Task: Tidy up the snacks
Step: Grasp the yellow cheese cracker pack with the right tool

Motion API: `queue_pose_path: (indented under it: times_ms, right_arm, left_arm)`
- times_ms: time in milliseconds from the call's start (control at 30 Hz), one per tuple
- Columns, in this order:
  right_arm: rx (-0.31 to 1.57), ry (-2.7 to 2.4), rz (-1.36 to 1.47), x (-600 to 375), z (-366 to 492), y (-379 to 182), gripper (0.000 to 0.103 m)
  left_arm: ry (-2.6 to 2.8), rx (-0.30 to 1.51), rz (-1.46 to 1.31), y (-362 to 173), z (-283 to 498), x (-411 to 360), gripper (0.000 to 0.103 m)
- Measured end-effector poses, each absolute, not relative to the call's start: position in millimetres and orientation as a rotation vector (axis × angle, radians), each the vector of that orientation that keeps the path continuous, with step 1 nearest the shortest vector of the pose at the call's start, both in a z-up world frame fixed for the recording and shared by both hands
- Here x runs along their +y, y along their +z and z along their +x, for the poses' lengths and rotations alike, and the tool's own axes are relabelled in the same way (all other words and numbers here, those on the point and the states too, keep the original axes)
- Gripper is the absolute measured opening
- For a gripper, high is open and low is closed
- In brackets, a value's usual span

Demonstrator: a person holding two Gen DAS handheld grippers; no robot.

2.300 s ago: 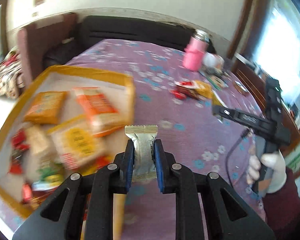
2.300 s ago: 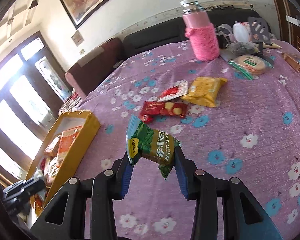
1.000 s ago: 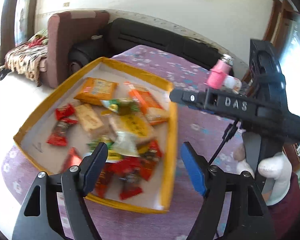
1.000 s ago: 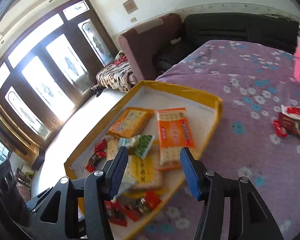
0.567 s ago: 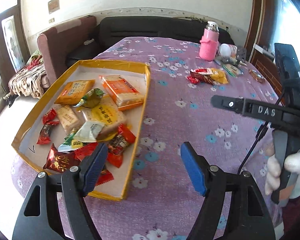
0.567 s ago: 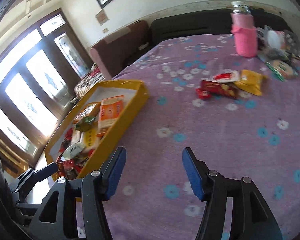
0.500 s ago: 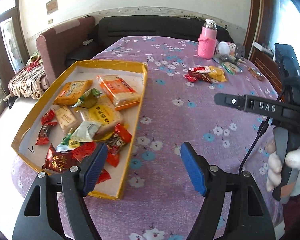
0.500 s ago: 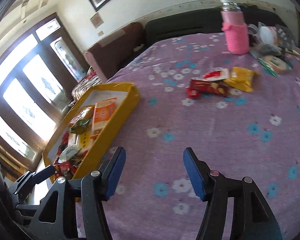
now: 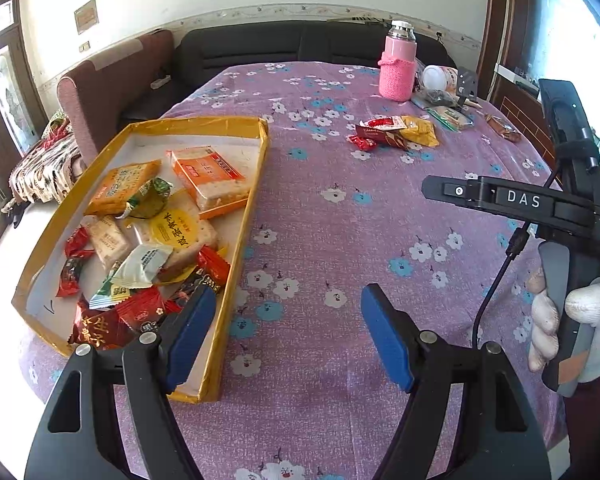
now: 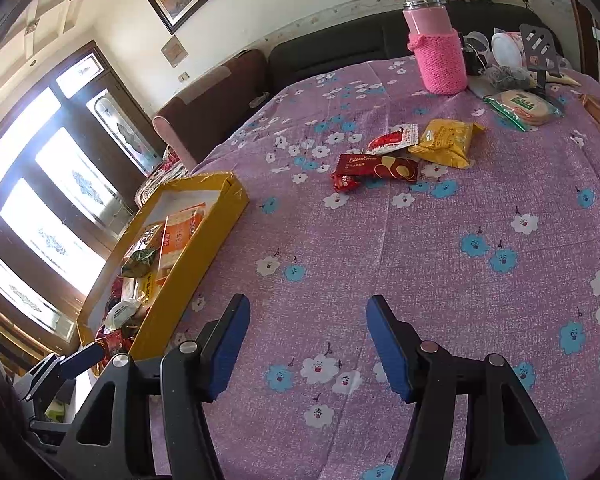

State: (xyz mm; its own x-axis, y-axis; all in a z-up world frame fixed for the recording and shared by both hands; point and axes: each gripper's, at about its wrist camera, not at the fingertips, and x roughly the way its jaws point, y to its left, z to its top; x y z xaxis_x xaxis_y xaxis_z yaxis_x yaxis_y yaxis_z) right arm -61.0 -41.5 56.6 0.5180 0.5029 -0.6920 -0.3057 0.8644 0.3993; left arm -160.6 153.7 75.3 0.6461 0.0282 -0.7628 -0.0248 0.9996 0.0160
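A yellow cardboard tray [image 9: 256,184] [image 10: 204,248] on the purple flowered tablecloth holds several snack packets, among them an orange cracker pack [image 9: 208,174] and a green packet [image 9: 150,196]. Loose snacks lie far across the table: a dark red packet [image 10: 376,168] [image 9: 380,136], a small red-and-white sachet [image 10: 394,138] and a yellow packet [image 10: 446,142] [image 9: 420,130]. My left gripper [image 9: 288,336] is open and empty, at the tray's near right corner. My right gripper [image 10: 306,344] is open and empty above bare cloth, right of the tray.
A pink bottle in a knitted sleeve [image 10: 436,40] [image 9: 396,66] stands at the far edge, with a round cracker pack [image 10: 522,106], a tub and utensils beside it. A dark sofa and an armchair stand behind the table. The right gripper's body [image 9: 540,204] and gloved hand show at the right.
Both grippers held packets 2.3 s ago; both are open and the packets lie in the tray. Since then both have drawn back from the tray towards the table's middle.
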Motion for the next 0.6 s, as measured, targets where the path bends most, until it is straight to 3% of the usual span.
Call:
queue_pose_path:
  times_ms: [300,600]
  right_arm:
    - [0.893,0.394,0.298,-72,-31,56,0.063]
    - [0.815,0.137,0.262,-109,67,72,0.066]
  left_arm:
    - [-0.110,0.859,-0.047,72,-156,152,0.075]
    - [-0.242,0.862,-0.055,63,-146,147,0.075]
